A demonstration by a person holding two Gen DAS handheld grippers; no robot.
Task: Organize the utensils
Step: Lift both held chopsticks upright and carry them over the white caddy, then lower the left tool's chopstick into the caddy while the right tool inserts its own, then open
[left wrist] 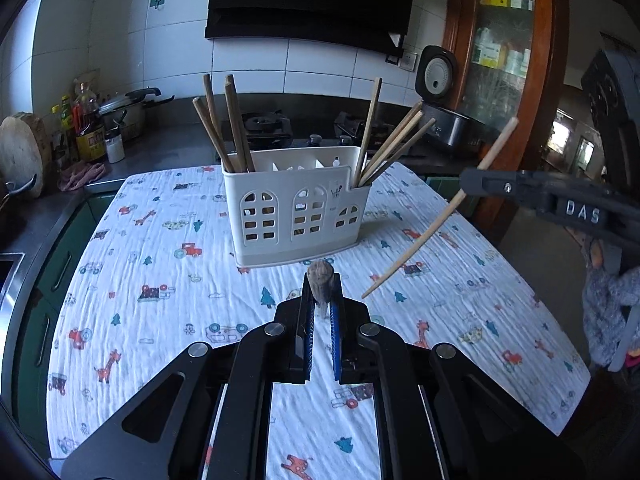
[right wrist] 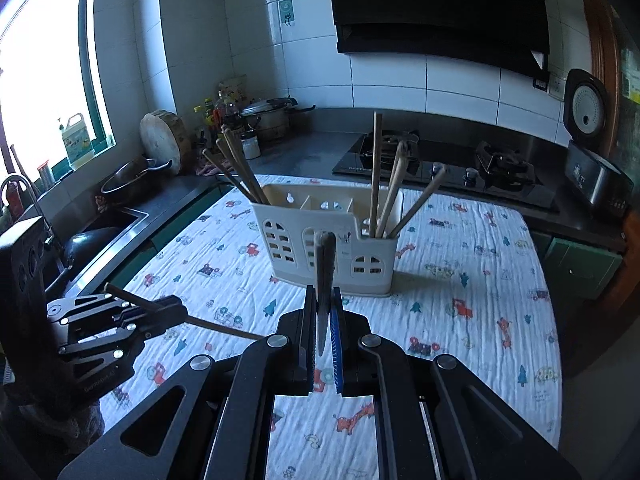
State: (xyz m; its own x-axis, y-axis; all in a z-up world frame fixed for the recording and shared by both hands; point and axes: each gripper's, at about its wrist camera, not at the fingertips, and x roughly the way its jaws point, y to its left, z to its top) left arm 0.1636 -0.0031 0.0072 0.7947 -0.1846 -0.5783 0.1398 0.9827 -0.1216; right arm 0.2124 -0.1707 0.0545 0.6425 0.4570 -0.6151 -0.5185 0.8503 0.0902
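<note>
left wrist view shows the left gripper point(left wrist: 322, 300) clamped on a dark chopstick point(left wrist: 320, 278) and the right gripper point(left wrist: 470, 182) pinching a pale chopstick point(left wrist: 420, 240), both above the cloth near the caddy point(left wrist: 296, 212), so the carry is underway and each likely needs tipping upright over its matching end compartment

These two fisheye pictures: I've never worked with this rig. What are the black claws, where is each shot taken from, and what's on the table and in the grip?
Each picture comes from a camera on a hand-held gripper, looking along its two fingers. No robot: a person holds one gripper in each hand.

The left gripper is shut on a dark chopstick, seen end-on. The right gripper is shut on a pale chopstick.

On the patterned tablecloth stands a white utensil holder, with dark chopsticks in its left compartment and pale chopsticks in its right.
</note>
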